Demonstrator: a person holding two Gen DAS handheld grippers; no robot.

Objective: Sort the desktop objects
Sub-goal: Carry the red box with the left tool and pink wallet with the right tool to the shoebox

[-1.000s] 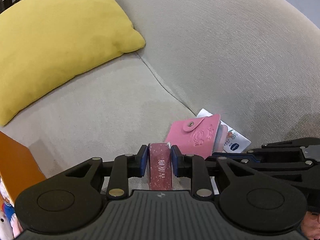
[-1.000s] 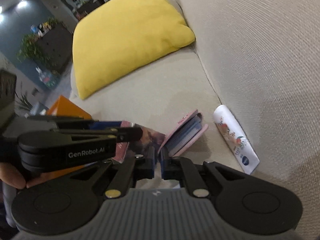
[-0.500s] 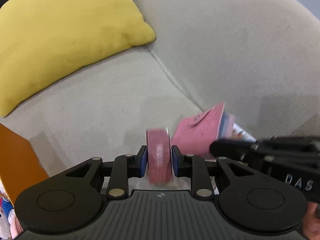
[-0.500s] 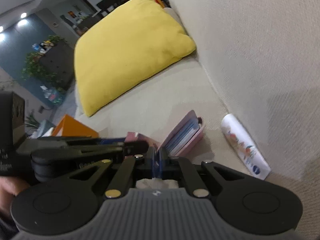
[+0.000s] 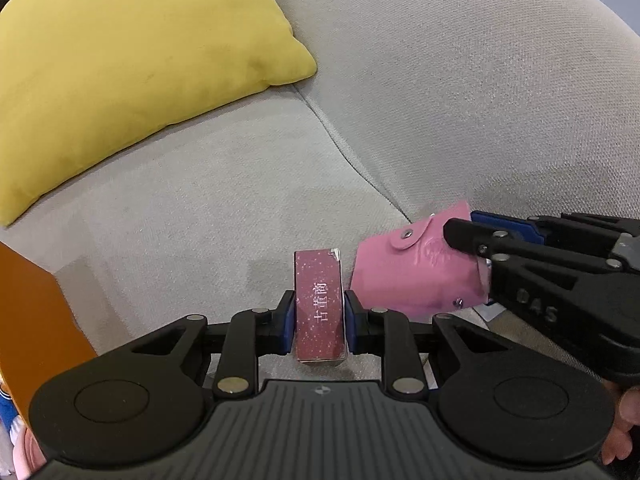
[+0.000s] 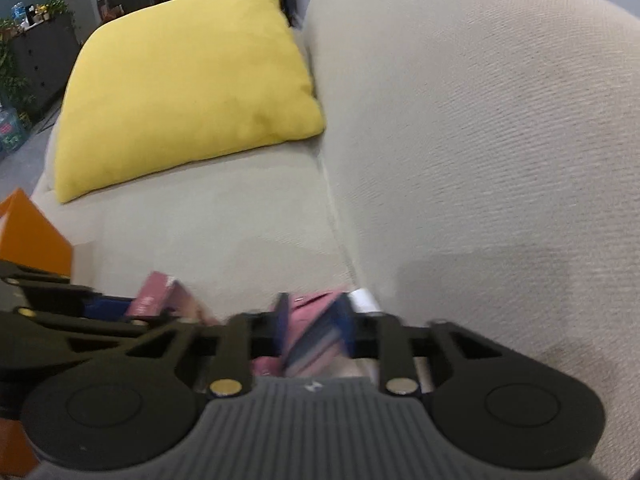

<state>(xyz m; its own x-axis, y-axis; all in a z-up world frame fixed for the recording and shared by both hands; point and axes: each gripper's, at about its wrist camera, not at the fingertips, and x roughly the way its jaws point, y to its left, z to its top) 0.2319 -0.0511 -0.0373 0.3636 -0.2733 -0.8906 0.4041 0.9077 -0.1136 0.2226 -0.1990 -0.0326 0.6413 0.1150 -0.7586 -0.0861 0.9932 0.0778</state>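
Note:
A maroon box point(image 5: 319, 280) with white lettering stands upright between the blue pads of my left gripper point(image 5: 319, 320), which is shut on it just above the sofa seat. To its right, a pink snap-button card holder point(image 5: 408, 276) hangs tilted off the seat in my right gripper point(image 5: 476, 226). In the right wrist view the card holder point(image 6: 316, 314) sits fanned between the pads of the right gripper point(image 6: 314, 322). Those jaws are opening a little while the pads still press on it.
A yellow pillow point(image 5: 132, 60) lies on the beige sofa seat point(image 5: 224, 200) at the back left. An orange box point(image 5: 28, 312) stands at the left edge. The end of a white tube point(image 6: 362, 298) lies in the seat crease under the card holder. A person's hand point(image 5: 624, 424) shows at lower right.
My right gripper has taken the pink card holder and raised it off the seat, rolling as it went. The left gripper has kept its hold on the maroon box and barely moved.

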